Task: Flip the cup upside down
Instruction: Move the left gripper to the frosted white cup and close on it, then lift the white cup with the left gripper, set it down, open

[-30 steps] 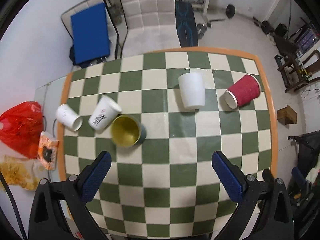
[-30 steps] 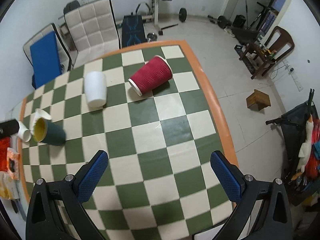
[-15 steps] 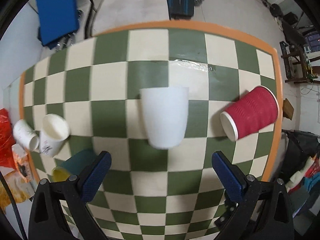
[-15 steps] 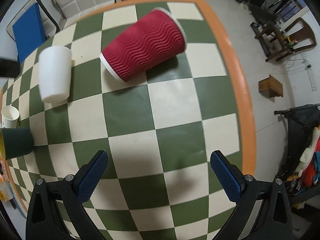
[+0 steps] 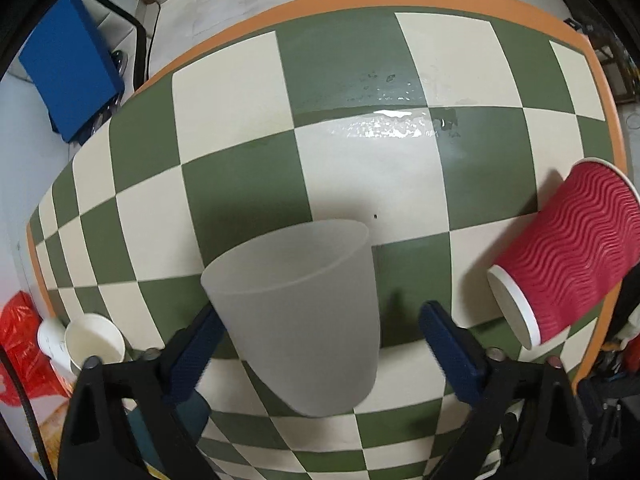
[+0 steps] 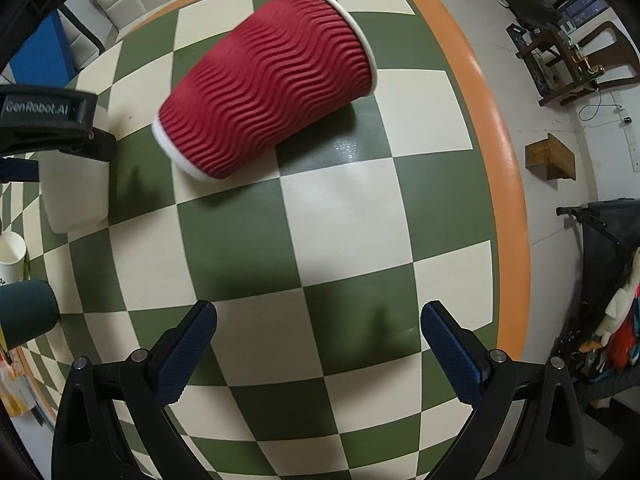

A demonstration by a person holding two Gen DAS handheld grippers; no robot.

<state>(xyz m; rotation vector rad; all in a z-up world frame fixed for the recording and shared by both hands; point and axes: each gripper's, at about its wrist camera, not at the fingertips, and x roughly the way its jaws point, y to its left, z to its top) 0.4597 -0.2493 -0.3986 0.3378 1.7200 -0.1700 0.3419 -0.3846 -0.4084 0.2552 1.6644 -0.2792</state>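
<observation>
A white plastic cup [image 5: 304, 312] lies on its side on the checkered table [image 5: 240, 184], between the open jaws of my left gripper [image 5: 320, 340], which straddles it. It also shows in the right wrist view [image 6: 76, 192], under the left gripper's body. A red ribbed paper cup [image 6: 264, 92] lies on its side near the table's right edge; it also shows in the left wrist view [image 5: 568, 248]. My right gripper [image 6: 318, 344] is open and empty, some way short of the red cup.
A white paper cup [image 5: 94, 338] and a dark green cup [image 6: 24, 308] lie at the table's left. The orange table edge [image 6: 500, 160] runs on the right. A wet patch [image 5: 388, 124] lies at the far side. A red bag [image 5: 16, 344] is off the left.
Both grippers have moved forward and down. The white cup now sits between my left jaws. The red cup is much closer to my right gripper.
</observation>
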